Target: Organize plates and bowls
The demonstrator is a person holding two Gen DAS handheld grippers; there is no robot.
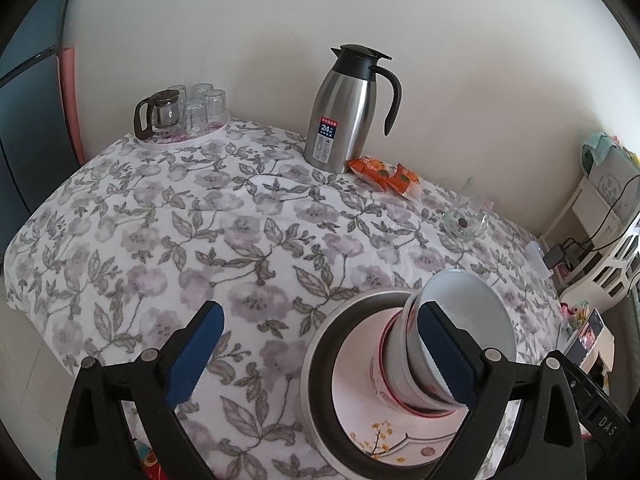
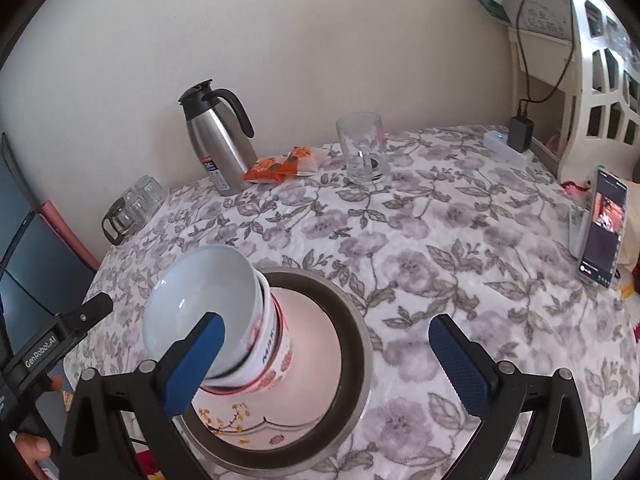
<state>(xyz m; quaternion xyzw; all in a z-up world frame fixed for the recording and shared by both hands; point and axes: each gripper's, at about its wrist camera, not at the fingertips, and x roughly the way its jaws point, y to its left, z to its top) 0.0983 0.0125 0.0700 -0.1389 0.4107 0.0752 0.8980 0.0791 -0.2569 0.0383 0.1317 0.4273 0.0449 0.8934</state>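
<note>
A stack of white bowls (image 1: pixel 460 320) with red pattern stands on a white plate with yellow flowers (image 1: pixel 400 436), which lies in a metal pan (image 1: pixel 320 344) at the table's near edge. The stack (image 2: pixel 200 300), plate (image 2: pixel 248 424) and pan (image 2: pixel 360 320) also show in the right wrist view. My left gripper (image 1: pixel 320 344) is open and empty, its right finger in front of the bowls. My right gripper (image 2: pixel 324 356) is open and empty above the pan, its left finger in front of the bowls.
A floral cloth (image 1: pixel 200 220) covers the table. A steel thermos jug (image 1: pixel 344 108), orange snack packets (image 1: pixel 384 176), a glass mug (image 2: pixel 362 148) and a tray of glasses with a small pot (image 1: pixel 180 116) stand at the back. A phone (image 2: pixel 604 224) leans at the right edge.
</note>
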